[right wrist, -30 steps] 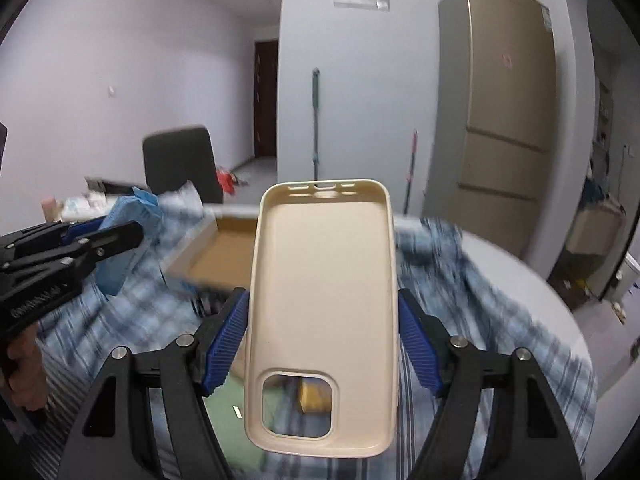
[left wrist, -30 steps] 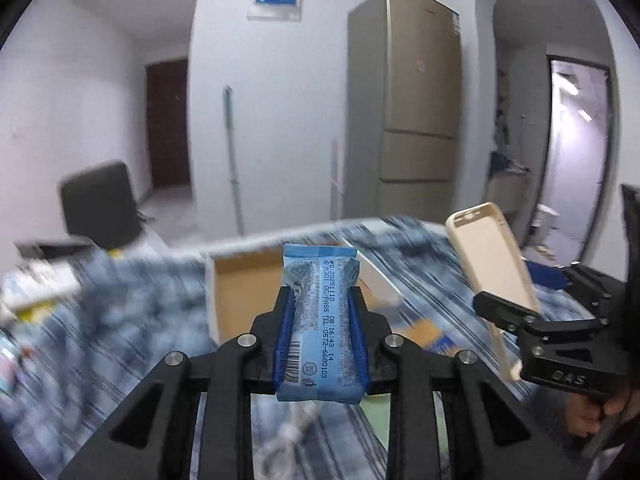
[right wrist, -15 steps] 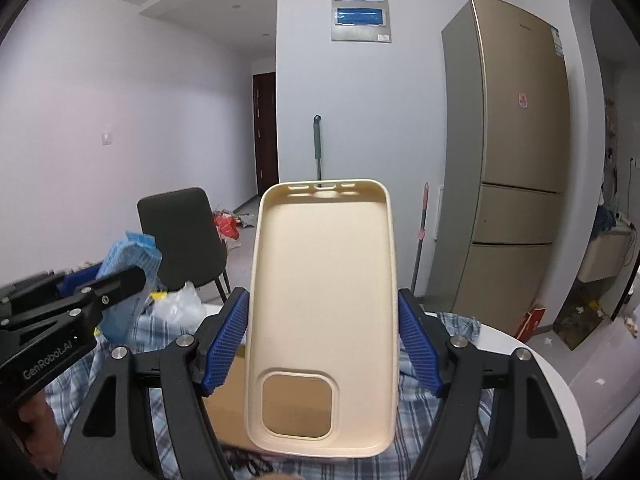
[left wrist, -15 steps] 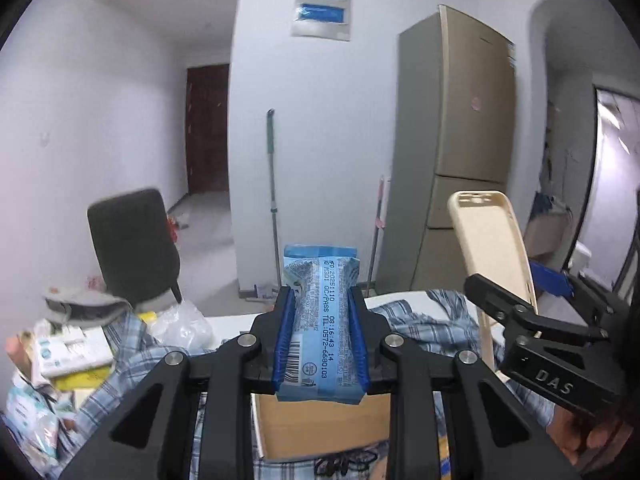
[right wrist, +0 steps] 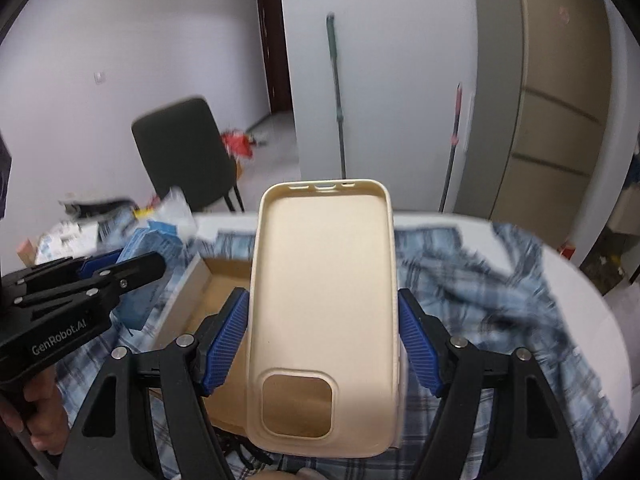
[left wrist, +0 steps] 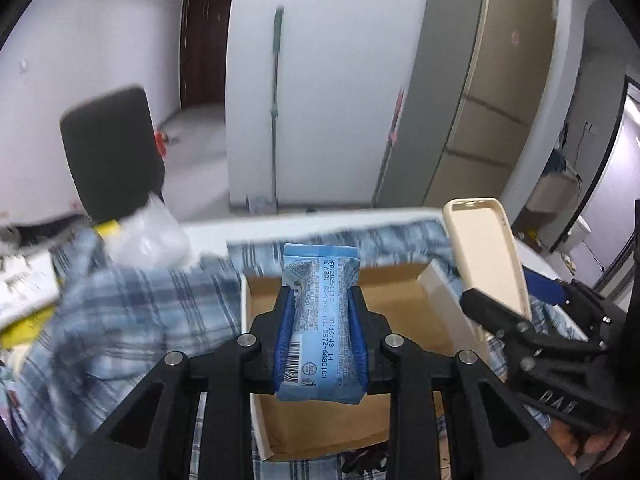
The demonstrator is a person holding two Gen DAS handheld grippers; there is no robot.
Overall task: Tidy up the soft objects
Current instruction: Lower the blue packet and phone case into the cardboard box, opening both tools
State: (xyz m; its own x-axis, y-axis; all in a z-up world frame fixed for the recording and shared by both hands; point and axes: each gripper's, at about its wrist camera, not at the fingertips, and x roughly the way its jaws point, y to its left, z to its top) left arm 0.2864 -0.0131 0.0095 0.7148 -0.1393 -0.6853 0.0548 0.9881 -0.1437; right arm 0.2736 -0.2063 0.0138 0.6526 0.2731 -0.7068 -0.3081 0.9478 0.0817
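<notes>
My left gripper point(left wrist: 320, 300) is shut on a blue tissue packet point(left wrist: 320, 320) that stands up between its blue pads. It hangs over an open cardboard box point(left wrist: 400, 304) on a blue plaid cloth point(left wrist: 132, 320). My right gripper point(right wrist: 323, 312) is shut on a beige soft phone case point(right wrist: 324, 280), held by its long sides with the inside facing the camera. In the left wrist view the phone case point(left wrist: 486, 256) rises at the right, over the box's right wall. In the right wrist view the left gripper point(right wrist: 136, 264) and its blue packet point(right wrist: 148, 252) sit at the left, beside the box point(right wrist: 216, 288).
A dark chair point(left wrist: 112, 156) stands behind the table's far left. Packets and a clear bag point(left wrist: 148, 236) lie at the left of the cloth. A tall fridge point(left wrist: 480, 92) and a mop point(left wrist: 276, 92) stand by the back wall. A hand point(right wrist: 36, 416) grips the left tool's handle.
Both grippers have swung down and forward together, so the cardboard box now lies right under them. Each keeps its hold: blue packet in the left, phone case in the right.
</notes>
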